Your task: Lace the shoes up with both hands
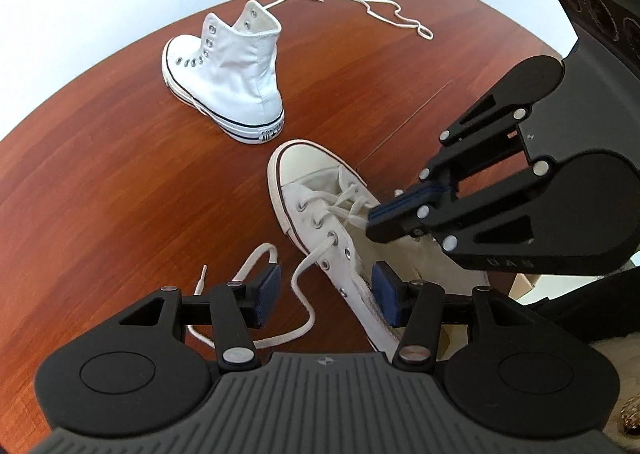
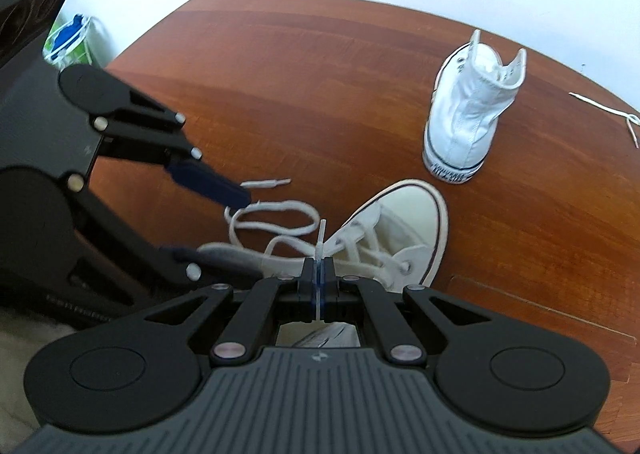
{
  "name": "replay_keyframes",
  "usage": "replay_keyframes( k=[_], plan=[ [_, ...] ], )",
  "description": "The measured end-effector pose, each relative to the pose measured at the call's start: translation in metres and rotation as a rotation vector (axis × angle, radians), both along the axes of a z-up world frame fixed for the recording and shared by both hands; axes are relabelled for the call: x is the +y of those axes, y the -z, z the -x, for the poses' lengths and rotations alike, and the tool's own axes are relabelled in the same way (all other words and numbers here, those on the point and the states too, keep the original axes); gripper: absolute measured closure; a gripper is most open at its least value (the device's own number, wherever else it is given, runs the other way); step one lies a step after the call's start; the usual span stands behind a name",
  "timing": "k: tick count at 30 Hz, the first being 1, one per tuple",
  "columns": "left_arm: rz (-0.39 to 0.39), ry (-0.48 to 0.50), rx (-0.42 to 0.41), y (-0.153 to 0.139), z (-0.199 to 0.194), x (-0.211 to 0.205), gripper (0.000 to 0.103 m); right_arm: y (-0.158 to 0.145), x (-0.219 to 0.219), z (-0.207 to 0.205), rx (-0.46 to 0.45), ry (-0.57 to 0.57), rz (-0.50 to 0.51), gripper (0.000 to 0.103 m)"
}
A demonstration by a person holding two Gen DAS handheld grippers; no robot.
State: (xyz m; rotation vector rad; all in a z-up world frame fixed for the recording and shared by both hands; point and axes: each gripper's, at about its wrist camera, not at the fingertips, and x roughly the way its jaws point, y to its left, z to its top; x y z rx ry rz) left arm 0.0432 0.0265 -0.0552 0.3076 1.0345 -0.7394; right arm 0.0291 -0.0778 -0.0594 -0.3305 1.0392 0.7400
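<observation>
A cream sneaker (image 1: 316, 178) lies toe-away on the wooden table (image 1: 120, 174), partly laced. My right gripper (image 1: 370, 219) comes in from the right over its tongue, shut on a lace end. In the right wrist view that lace end (image 2: 321, 232) sticks up from the closed right gripper (image 2: 319, 270), just above the sneaker (image 2: 412, 214). My left gripper (image 1: 326, 294) stands open astride the sneaker's left eyelet row, with the other lace (image 1: 302, 274) curling loosely between its pads. The left gripper (image 2: 240, 230) also shows open in the right wrist view.
A second white high-top (image 1: 228, 70) stands unlaced farther back, heel toward me, also visible as the high-top (image 2: 468, 114). A loose lace (image 1: 372, 8) trails along the table's far edge. A green and blue object (image 2: 68, 38) sits beyond the table's left edge.
</observation>
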Motion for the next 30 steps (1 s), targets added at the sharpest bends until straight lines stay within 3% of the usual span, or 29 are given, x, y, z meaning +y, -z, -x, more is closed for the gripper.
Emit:
replay_keyframes(
  k=[19,30],
  plan=[
    [-0.022,-0.013,0.002,0.003,0.002,0.003,0.05,0.009,0.007,0.002,0.04,-0.255,0.159,0.102],
    [-0.013,-0.008,0.003,0.002,0.002,0.003,0.05,0.015,0.013,-0.002,0.031,-0.308,0.188,0.102]
  ],
)
